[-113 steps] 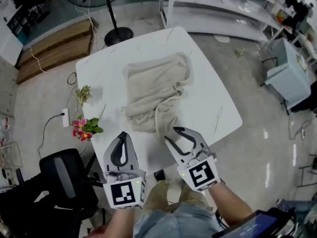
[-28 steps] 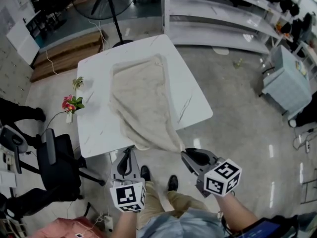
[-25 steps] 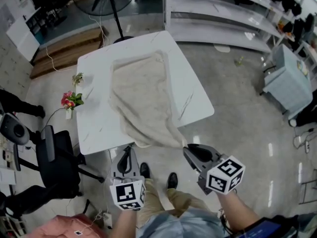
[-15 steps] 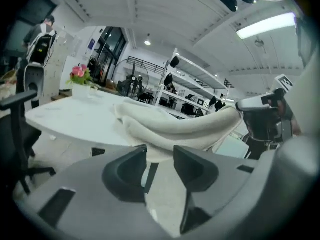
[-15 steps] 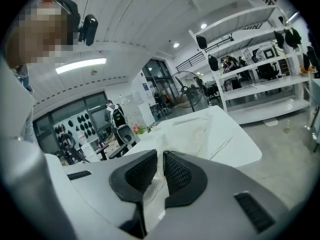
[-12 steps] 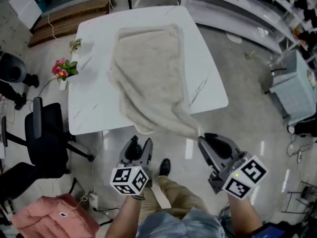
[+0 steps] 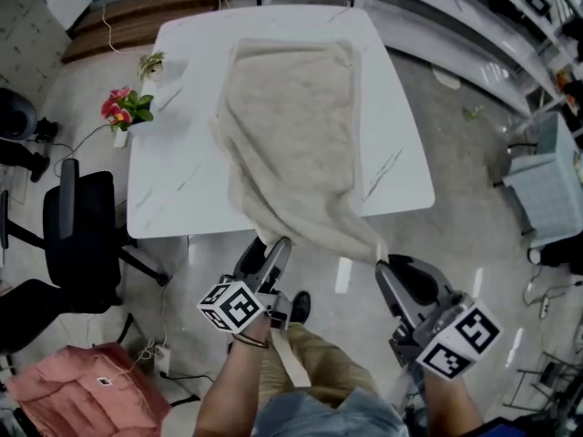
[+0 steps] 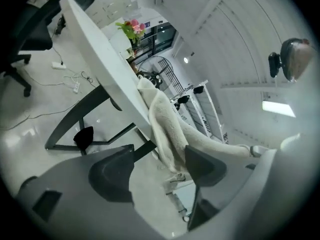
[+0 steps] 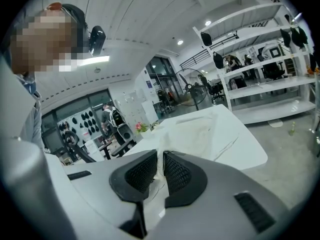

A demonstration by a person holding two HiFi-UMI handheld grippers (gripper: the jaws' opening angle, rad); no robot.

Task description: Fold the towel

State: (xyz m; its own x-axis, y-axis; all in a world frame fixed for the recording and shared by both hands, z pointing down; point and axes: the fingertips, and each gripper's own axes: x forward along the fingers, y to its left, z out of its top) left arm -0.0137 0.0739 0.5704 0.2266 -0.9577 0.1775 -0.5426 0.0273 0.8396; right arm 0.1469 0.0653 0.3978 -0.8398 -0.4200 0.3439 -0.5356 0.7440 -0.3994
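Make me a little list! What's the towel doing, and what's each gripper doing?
towel: spread on the white table, near end hanging off the edge
right gripper: shut on a towel corner
left gripper: jaws just opened wide, towel edge between them, not pinched
nearby: pink flowers, black chair

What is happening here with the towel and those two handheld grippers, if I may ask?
A person is working a beige towel on the white table with a gripper in each hand. The right gripper is clamped on the towel's near corner, drawn off the table's front edge. The left gripper has just been opening its jaws. They stand wide apart below the table edge, with the hanging towel edge just ahead of them, not pinched.
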